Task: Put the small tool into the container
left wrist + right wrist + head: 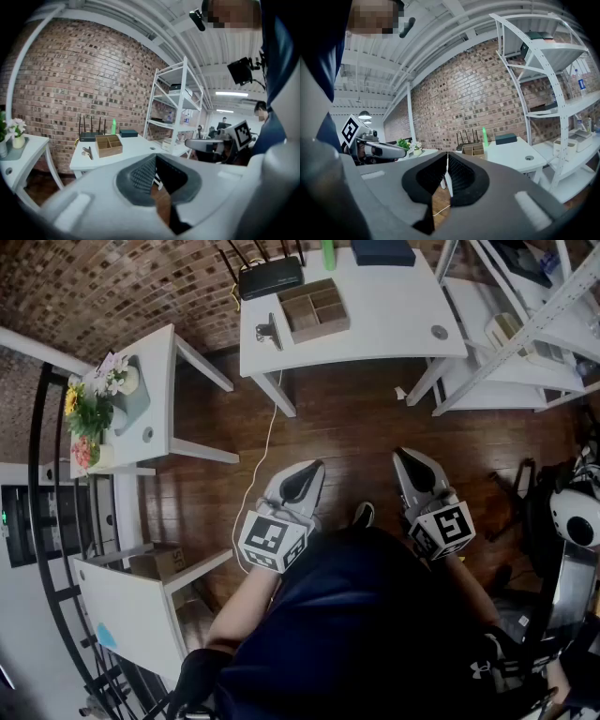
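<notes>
Holding nothing in the left tongs (310, 469) or the right tongs (404, 456), both pinched fully shut, low at centre frame above the floor (347, 423). Well apart from the small tool (269, 332), lying on the white desk (394, 306) at upper centre, just left of the wooden container (314, 307). Looks light, stiff and metal, probably slick; best pinched across its broader body rather than a thin end
</notes>
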### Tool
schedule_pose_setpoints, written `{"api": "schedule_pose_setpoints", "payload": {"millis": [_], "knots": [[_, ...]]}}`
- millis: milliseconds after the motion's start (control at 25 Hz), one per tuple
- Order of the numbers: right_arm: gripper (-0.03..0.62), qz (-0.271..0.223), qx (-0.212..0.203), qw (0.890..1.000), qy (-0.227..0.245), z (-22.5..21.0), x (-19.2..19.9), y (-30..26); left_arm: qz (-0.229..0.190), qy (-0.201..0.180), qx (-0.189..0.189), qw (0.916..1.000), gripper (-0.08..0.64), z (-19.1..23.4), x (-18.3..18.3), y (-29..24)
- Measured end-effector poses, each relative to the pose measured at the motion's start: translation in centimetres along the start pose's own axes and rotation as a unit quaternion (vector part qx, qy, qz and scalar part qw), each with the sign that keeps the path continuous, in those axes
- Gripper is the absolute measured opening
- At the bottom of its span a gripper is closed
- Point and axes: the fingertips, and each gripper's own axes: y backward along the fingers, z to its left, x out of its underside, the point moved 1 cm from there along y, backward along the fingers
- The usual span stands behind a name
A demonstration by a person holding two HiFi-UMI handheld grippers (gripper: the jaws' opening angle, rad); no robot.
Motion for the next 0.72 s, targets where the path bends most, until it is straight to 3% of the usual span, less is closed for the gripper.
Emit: {"api": "schedule_pose_setpoints", "payload": {"millis": [440,720], "knots": [[0.015,0.0,-0.031,0.999,-0.029,-3.3,1.1,-1.3,0.022,0.0,-0.06,0.9979,0.003,0.5,0.2,-1.2],[0.014,0.017,-0.033,0.998,-0.042,-4.1,1.5,-4.6,0.018,0.003,-0.096,0.9952,0.003,5.8,-0.6,-2.0]]}}
